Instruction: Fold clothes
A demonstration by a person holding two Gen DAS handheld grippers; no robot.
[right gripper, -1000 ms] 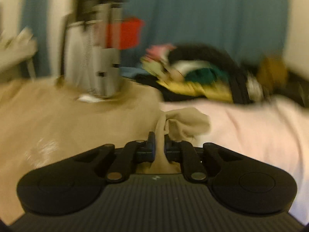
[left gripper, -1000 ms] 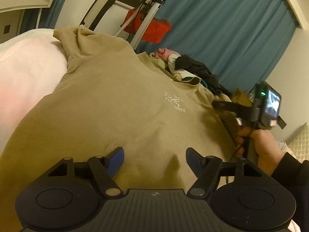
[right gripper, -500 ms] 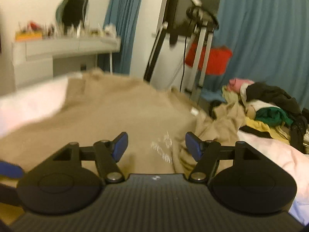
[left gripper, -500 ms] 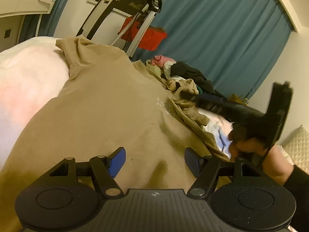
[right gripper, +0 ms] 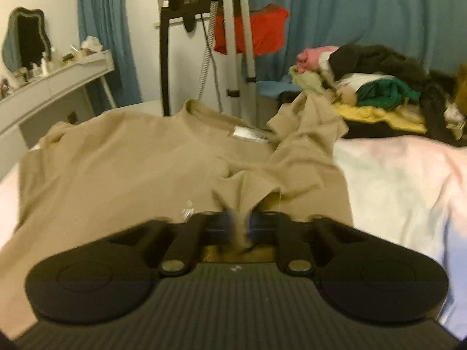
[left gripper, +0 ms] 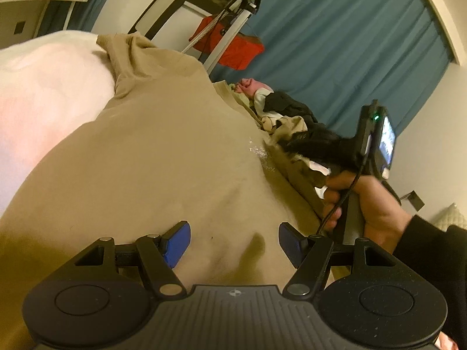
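Note:
A tan T-shirt [left gripper: 163, 157] lies spread on the white bed, with a small white print on its chest [left gripper: 258, 153]. My left gripper [left gripper: 232, 240] is open and empty, hovering over the shirt's lower body. My right gripper [right gripper: 240, 224] is shut on a fold of the tan T-shirt [right gripper: 131, 169] along its right side; that side and sleeve are bunched and folded inward [right gripper: 306, 145]. In the left wrist view the right gripper [left gripper: 312, 145] shows at the shirt's right edge, held by a hand [left gripper: 367, 201].
A pile of mixed clothes [right gripper: 373, 93] sits at the bed's far right. A metal stand with a red cloth [right gripper: 251, 29] is behind the bed. A white dresser with a mirror [right gripper: 55, 78] stands at left. The white bed cover [right gripper: 402, 180] lies to the right of the shirt.
My right gripper was shut on the sleeve, then opened half a second ago, and is now shut on a fold of the shirt's right side. My left gripper has barely moved.

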